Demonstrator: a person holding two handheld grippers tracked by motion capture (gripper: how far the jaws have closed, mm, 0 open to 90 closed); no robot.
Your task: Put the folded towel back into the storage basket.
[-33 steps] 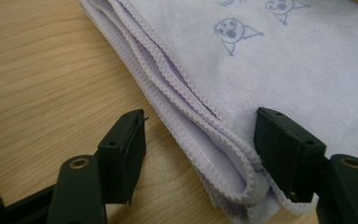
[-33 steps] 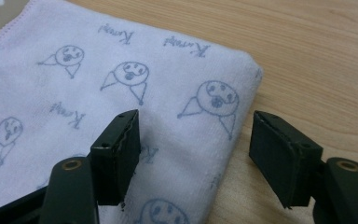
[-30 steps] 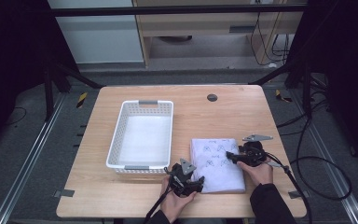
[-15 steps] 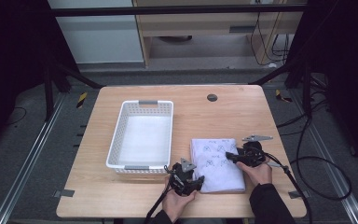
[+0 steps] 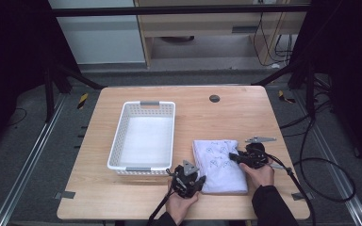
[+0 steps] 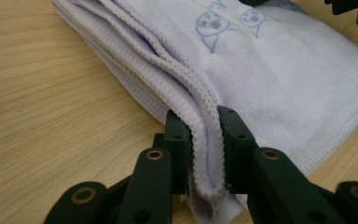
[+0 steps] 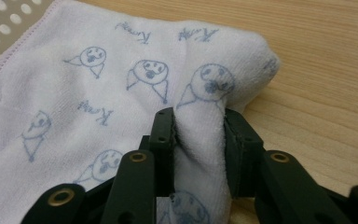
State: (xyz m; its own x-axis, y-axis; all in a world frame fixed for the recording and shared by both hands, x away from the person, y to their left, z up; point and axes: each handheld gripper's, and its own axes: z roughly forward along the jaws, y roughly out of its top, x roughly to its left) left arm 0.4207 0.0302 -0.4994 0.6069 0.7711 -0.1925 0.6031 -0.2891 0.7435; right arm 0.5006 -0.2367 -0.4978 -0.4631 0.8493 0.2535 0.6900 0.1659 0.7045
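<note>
1 folded towel [image 5: 221,165], pale lilac-white with small blue printed faces and script, lies flat on the wooden table [image 5: 245,108], on the near right part, just beside the right wall of 1 white perforated basket [image 5: 143,136]. The left gripper [image 5: 192,182] sits at the towel's near left corner; in the left gripper view its 2 black jaws are closed narrow on the stacked scalloped hems [image 6: 200,112], several layers pinched together between the pads, which probably keeps the fold from slipping open when the cloth is lifted. The right gripper [image 5: 233,157] comes in from the towel's right edge, about midway along it; in the right gripper view its 2 jaws are also drawn in on a raised ridge of cloth [image 7: 200,126] at the rounded folded edge, with the fabric bunched up between them. Holding 2 separate points, 1 corner and 1 side, looks like a way to carry the bundle level and keep it folded, likely for a move toward the basket, which stands with nothing visible inside. The towel rests wholly on the table at this moment, no part clearly lifted beyond the pinched ridges. Count: 1 towel, 1 basket, 2 grippers, 1 dark round disc [image 5: 214,98] set in the table near its far edge, well apart from the work. 2 hands enter from the near edge, 1 on each gripper, cables trailing off to the right.
</note>
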